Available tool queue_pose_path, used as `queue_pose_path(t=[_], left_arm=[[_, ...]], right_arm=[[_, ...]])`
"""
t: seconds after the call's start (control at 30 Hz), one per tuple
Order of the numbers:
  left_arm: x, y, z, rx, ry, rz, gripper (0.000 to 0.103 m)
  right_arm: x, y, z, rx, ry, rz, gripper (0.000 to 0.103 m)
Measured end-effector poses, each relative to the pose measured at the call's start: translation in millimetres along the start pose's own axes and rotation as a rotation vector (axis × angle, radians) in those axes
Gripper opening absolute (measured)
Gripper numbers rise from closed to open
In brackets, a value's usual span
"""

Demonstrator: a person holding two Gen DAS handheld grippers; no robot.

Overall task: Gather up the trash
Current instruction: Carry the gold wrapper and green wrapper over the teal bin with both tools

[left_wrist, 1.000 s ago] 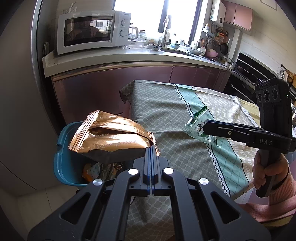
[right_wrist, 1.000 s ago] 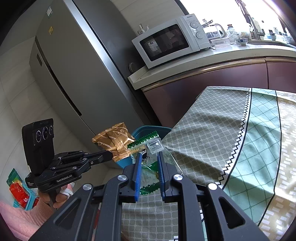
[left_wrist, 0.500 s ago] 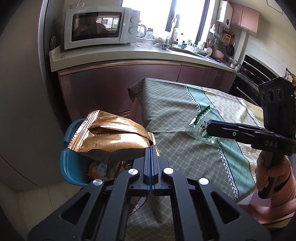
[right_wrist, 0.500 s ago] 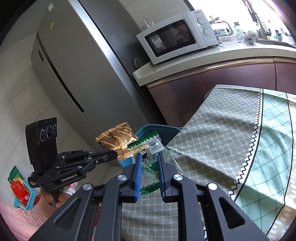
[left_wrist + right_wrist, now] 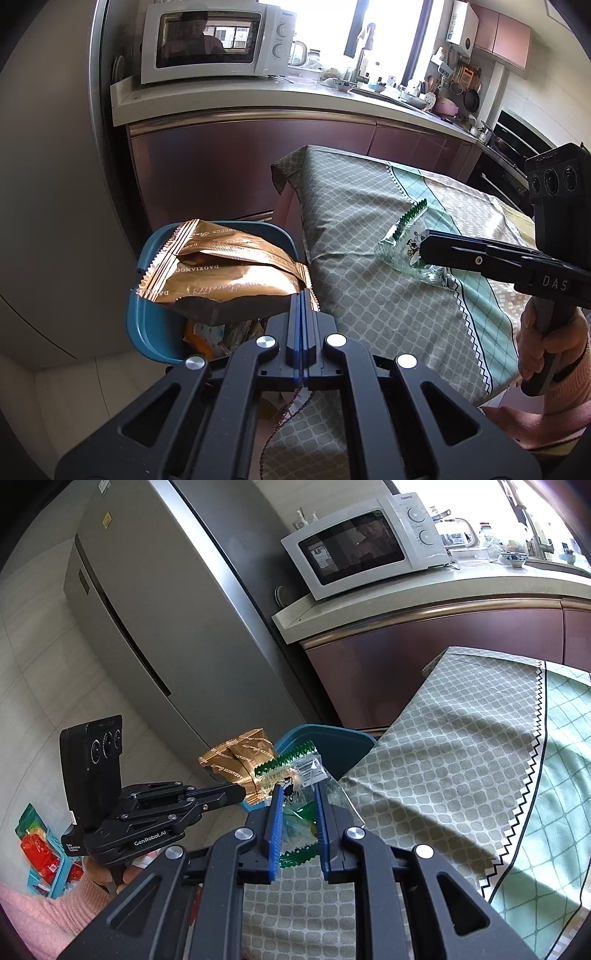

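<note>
Left gripper fingers pinch the crinkled gold foil snack wrapper above the blue plastic trash bin, unreleased. Right gripper fingers grip the clear green-edged plastic wrapper over the bench; both drops remain.

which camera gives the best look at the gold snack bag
The left wrist view: the gold snack bag fills the foreground, pinched in the left gripper above the blue bin. In the right wrist view it is smaller, partly behind the clear green-edged wrapper.

White microwave on the counter beside a grey fridge; patterned tablecloth.
</note>
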State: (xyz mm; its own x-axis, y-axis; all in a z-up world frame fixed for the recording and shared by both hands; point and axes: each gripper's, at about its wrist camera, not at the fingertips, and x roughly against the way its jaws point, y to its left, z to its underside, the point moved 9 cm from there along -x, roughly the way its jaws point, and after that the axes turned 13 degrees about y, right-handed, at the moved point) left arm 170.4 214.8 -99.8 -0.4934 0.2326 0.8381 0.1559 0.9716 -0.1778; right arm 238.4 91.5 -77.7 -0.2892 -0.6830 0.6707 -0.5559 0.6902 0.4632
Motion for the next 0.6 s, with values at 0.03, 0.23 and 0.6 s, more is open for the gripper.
queue_pose_path(t=[0.03, 0.23, 0.6], left_arm=[[-0.6, 1.1, 0.8, 0.001, 0.002, -0.003, 0.001], [-2.8, 9.2, 3.3, 0.014, 0.01, -0.009, 0.001], [-6.7, 16.3, 3.6, 0.02, 0.021, -0.021, 0.001]], right_arm=[[-1.1, 0.4, -0.9, 0.0, 0.001, -0.001, 0.015], [-7.7, 3.9, -5.2, 0.009, 0.01, -0.001, 0.015], [-18.8, 12.8, -13.9, 0.031, 0.025, -0.006, 0.015]])
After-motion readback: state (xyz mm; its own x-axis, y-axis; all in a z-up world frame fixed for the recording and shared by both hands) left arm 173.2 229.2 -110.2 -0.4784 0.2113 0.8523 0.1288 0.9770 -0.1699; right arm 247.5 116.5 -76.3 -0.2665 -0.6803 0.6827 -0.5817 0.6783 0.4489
